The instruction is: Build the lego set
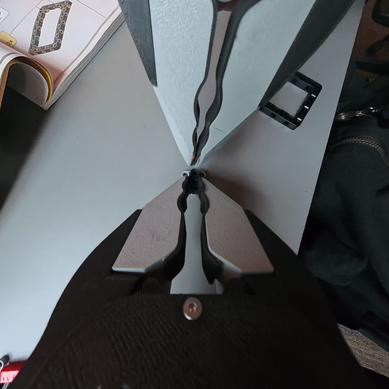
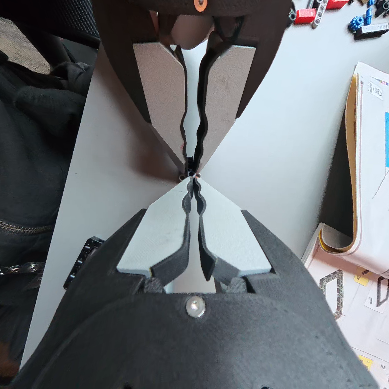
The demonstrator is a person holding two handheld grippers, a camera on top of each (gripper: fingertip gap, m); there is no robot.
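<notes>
My two grippers meet tip to tip above the white table (image 1: 84, 168). My left gripper (image 1: 193, 182) is shut on a small black pin (image 1: 192, 181). The pin's far end sits at a small grey piece with holes (image 1: 185, 173). In the right wrist view the pin (image 2: 190, 161) and the grey piece (image 2: 182, 177) show between the tips. My right gripper (image 2: 193, 182) is shut, its tips against the grey piece. Whether it grips that piece is hidden. The right gripper also shows in the left wrist view (image 1: 194, 161), and the left gripper in the right wrist view (image 2: 190, 166).
A black square frame (image 1: 294, 103) lies near the table edge, also seen in the right wrist view (image 2: 84, 259). An open instruction booklet (image 2: 368, 168) lies to one side (image 1: 52, 42). Loose red pieces (image 2: 305, 14) and blue pieces (image 2: 357, 21) lie far off. A dark bag (image 2: 31, 126) hangs beyond the edge.
</notes>
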